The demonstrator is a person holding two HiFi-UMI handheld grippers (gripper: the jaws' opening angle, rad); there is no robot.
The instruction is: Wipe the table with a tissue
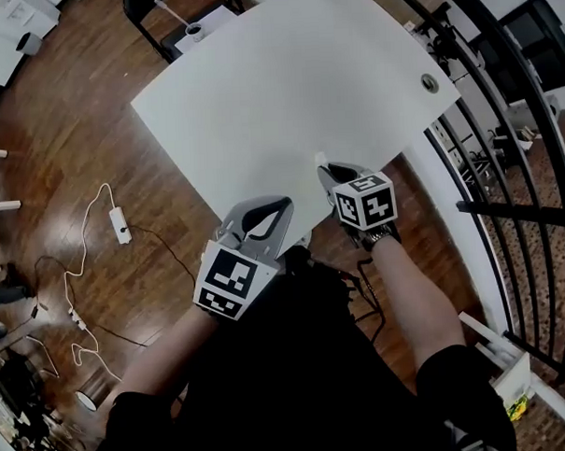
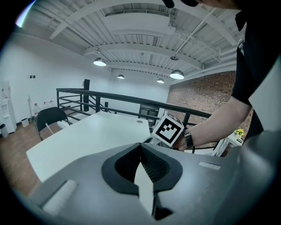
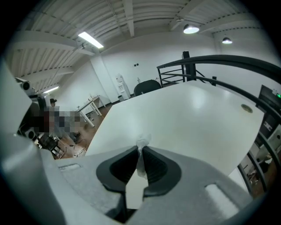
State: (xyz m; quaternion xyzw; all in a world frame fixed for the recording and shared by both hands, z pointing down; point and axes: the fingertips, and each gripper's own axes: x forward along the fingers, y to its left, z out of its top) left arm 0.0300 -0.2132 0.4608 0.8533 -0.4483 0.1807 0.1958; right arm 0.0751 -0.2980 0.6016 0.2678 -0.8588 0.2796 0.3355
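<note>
Right gripper [image 3: 141,151] sits at the near edge of the white table [image 1: 286,89]. Left gripper [image 2: 141,147] is close beside it, jaws together, nothing between them. Right jaws are clamped on a small tissue wad [image 3: 142,143] poking just past the tips. I'd lower the wad flat onto the top and sweep in light, overlapping passes. So little tissue protrudes that I judge the jaws could scrape.

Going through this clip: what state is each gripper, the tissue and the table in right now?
Left gripper: shut, nothing between its jaws.
Right gripper: shut on the tissue.
Tissue: crumpled, pinched at the right jaws' tip, a bit sticking out.
Table: white top, nothing lying on it, no visible dirt.
</note>
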